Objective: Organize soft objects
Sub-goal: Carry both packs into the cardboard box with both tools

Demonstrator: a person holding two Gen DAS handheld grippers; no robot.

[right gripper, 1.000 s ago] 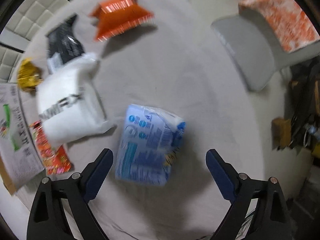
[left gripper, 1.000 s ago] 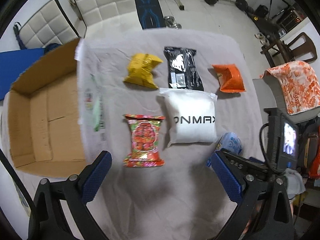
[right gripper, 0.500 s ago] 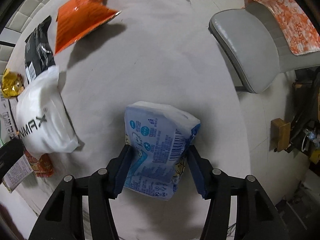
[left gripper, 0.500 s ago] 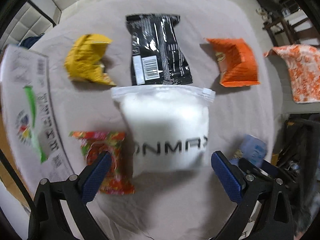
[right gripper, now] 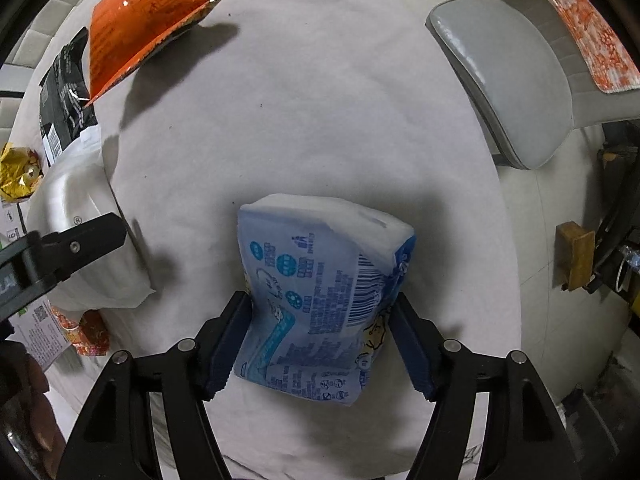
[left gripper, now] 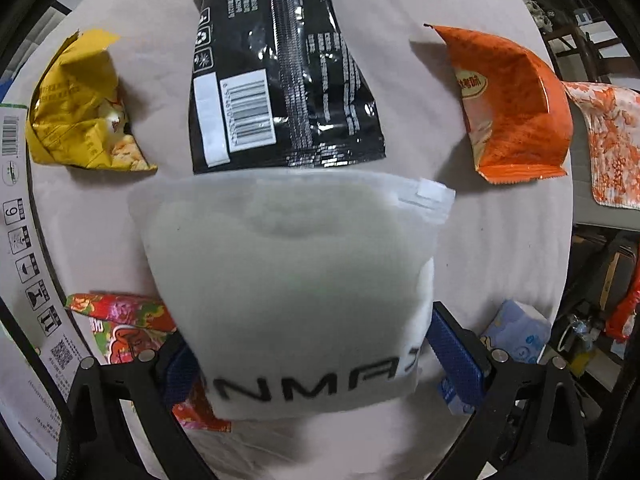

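Note:
My left gripper point(left gripper: 308, 356) is shut on the white padded bag point(left gripper: 296, 280) with black lettering, squeezing its near end between the blue pads. My right gripper point(right gripper: 320, 340) is shut on the blue tissue pack point(right gripper: 320, 300), whose sides are pinched in. The white bag also shows in the right wrist view point(right gripper: 76, 216), with the left gripper's black arm across it. A red snack bag point(left gripper: 124, 328) lies partly under the white bag. A yellow bag point(left gripper: 80, 108), a black bag point(left gripper: 280, 68) and an orange bag point(left gripper: 516, 104) lie beyond on the cloth.
A grey cloth point(right gripper: 320, 100) covers the table. A printed cardboard box flap point(left gripper: 28, 280) is at the left edge. A grey chair point(right gripper: 516, 80) with an orange patterned cloth point(right gripper: 576, 20) stands just off the table's right side.
Both grippers moved forward and closed. The left one closed on the white bag. The right one closed on the blue tissue pack half a second ago and still holds it.

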